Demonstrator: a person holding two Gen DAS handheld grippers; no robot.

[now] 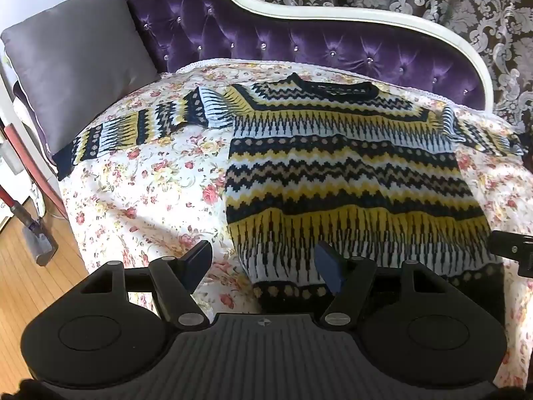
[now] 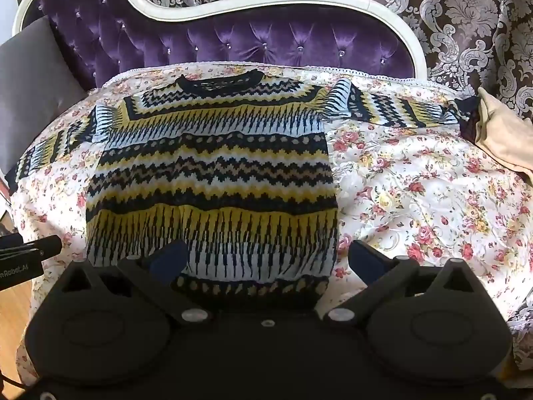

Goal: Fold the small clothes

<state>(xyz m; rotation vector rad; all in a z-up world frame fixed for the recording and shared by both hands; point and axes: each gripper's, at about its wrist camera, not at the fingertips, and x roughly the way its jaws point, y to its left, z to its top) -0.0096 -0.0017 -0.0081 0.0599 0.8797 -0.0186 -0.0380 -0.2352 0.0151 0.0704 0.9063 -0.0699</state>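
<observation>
A small knitted sweater (image 1: 346, 173) with navy, yellow and white zigzag bands lies flat and face up on a floral bedspread (image 1: 150, 193), sleeves spread to both sides, collar at the far end. It also shows in the right wrist view (image 2: 213, 173). My left gripper (image 1: 263, 263) is open and empty, hovering over the sweater's bottom left corner. My right gripper (image 2: 266, 260) is open and empty, over the bottom right corner of the hem. Neither touches the cloth.
A purple tufted headboard (image 1: 299, 43) with a white frame rises behind. A grey cushion (image 1: 76, 76) leans at the left. A beige cloth (image 2: 499, 136) lies at the right edge. Wood floor and a mop (image 1: 33, 226) are to the left of the bed.
</observation>
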